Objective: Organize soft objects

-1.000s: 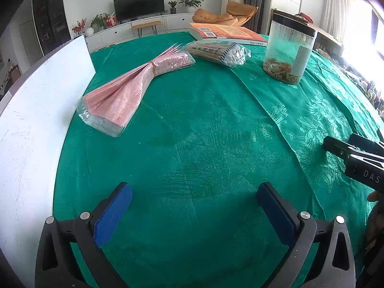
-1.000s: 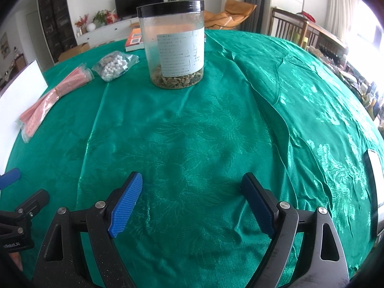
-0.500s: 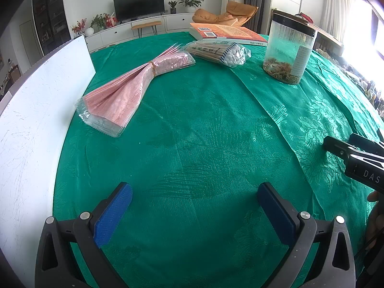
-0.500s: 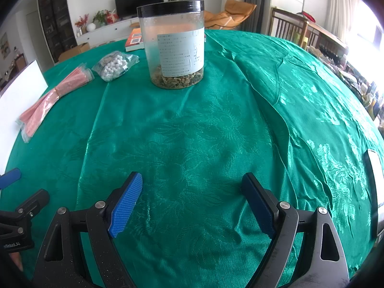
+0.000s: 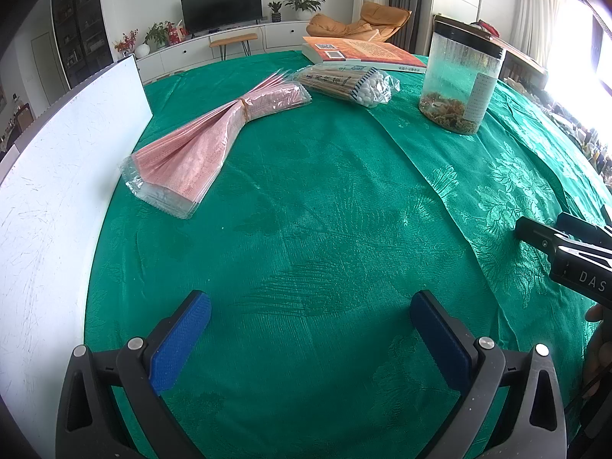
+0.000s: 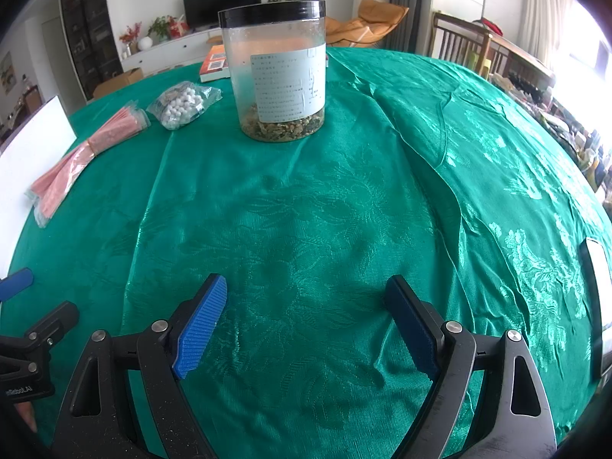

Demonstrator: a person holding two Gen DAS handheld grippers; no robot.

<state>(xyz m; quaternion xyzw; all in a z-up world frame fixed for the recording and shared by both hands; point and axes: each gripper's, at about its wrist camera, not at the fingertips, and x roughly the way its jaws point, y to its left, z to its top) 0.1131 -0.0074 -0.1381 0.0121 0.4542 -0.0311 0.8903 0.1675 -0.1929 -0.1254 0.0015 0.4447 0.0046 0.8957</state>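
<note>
A pink bundle of flat packets [image 5: 214,137] in clear plastic, tied at the middle, lies on the green tablecloth at the far left; it also shows in the right wrist view [image 6: 80,157]. A clear bag of cotton swabs [image 5: 344,80] lies beyond it, also seen in the right wrist view [image 6: 183,105]. My left gripper [image 5: 310,329] is open and empty, well short of the pink bundle. My right gripper [image 6: 306,317] is open and empty over bare cloth, short of the jar.
A clear jar with a black lid [image 6: 279,72] stands at the back, with dried bits in its bottom; it also shows in the left wrist view [image 5: 459,76]. An orange book [image 5: 363,51] lies behind. A white board [image 5: 49,176] borders the left side. A flat dark-edged object [image 6: 596,287] lies at the right edge.
</note>
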